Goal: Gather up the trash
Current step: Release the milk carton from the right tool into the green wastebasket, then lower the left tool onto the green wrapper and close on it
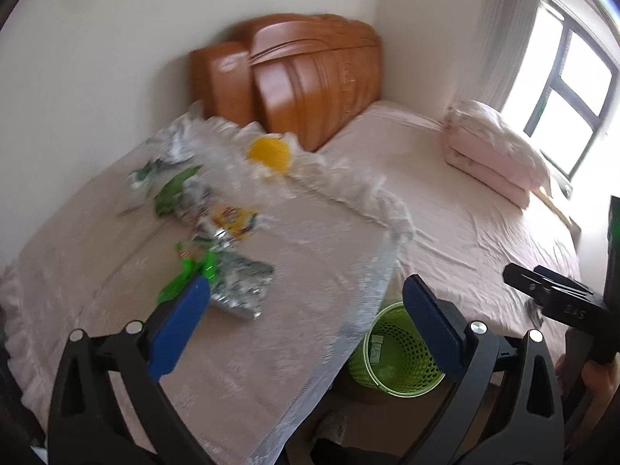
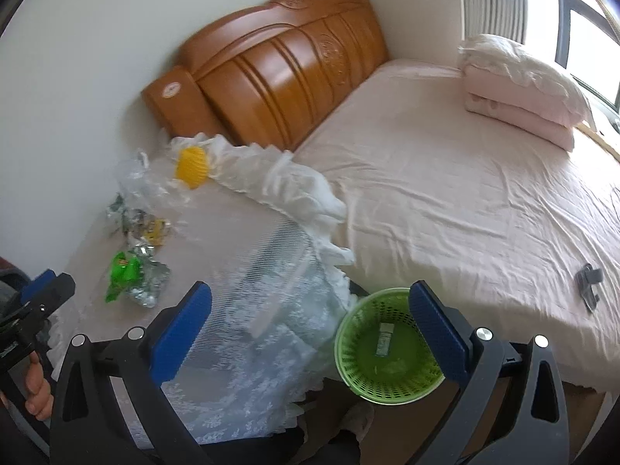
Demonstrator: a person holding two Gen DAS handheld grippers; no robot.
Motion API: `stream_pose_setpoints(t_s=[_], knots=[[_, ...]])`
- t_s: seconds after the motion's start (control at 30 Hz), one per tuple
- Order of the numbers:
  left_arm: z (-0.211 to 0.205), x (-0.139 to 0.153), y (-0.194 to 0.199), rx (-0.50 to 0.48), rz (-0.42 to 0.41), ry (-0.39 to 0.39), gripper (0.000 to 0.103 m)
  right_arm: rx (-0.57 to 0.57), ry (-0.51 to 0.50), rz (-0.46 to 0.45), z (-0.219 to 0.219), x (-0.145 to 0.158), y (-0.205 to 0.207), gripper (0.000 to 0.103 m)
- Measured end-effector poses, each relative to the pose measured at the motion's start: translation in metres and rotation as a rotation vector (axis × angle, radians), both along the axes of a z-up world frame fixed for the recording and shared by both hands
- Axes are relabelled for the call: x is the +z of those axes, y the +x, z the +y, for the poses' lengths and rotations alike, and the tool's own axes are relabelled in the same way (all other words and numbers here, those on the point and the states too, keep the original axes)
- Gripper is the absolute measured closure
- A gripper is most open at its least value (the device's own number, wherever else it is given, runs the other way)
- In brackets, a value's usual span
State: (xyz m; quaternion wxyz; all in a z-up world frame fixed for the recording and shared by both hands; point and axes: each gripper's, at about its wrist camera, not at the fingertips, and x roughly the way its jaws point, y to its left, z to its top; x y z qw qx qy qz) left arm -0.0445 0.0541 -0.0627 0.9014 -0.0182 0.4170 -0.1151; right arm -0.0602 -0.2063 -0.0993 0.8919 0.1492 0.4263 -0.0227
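Crumpled wrappers lie on the lace-covered table [image 1: 279, 348]: a green wrapper [image 1: 182, 279] [image 2: 124, 271], a silver foil wrapper [image 1: 242, 285] [image 2: 151, 285], a yellow wrapper [image 1: 234, 221] [image 2: 157, 228] and clear plastic [image 2: 135, 178] further back. A green mesh basket [image 1: 403, 376] [image 2: 387, 391] stands on the floor between table and bed, with a small wrapper [image 2: 383, 339] inside. My left gripper [image 1: 307, 283] is open and empty above the table's near corner, its left pad just short of the green wrapper. My right gripper [image 2: 310, 288] hangs open and empty over the basket's left side.
A yellow round object [image 1: 269, 153] [image 2: 192, 166] rests at the table's far edge. The wooden headboard [image 2: 271, 66] and bed [image 2: 445, 193] with folded pink bedding [image 2: 519, 89] fill the right. A dark clip [image 2: 589, 279] lies on the sheet. A hand [image 2: 37, 391] holds the left gripper's handle.
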Motion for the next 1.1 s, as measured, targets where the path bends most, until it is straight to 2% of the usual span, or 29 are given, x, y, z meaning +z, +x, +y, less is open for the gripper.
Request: stream_pose_setpoints(t_s=[0.3,0.8,1.1], knots=[[0.041,-0.008,0.0,0.112,0.017,-0.002,0.008,0.064,0.004,-0.001,0.022,0.001,0.011,0.002],[0.068,-0.019,0.006,0.18,0.047,0.013,0.008,0.118,0.02,0.018,0.039,-0.006,0.025,0.002],[0.083,-0.043,0.021,0.198,0.09,0.048,0.008,0.147,0.018,0.043,0.052,-0.012,0.031,0.002]])
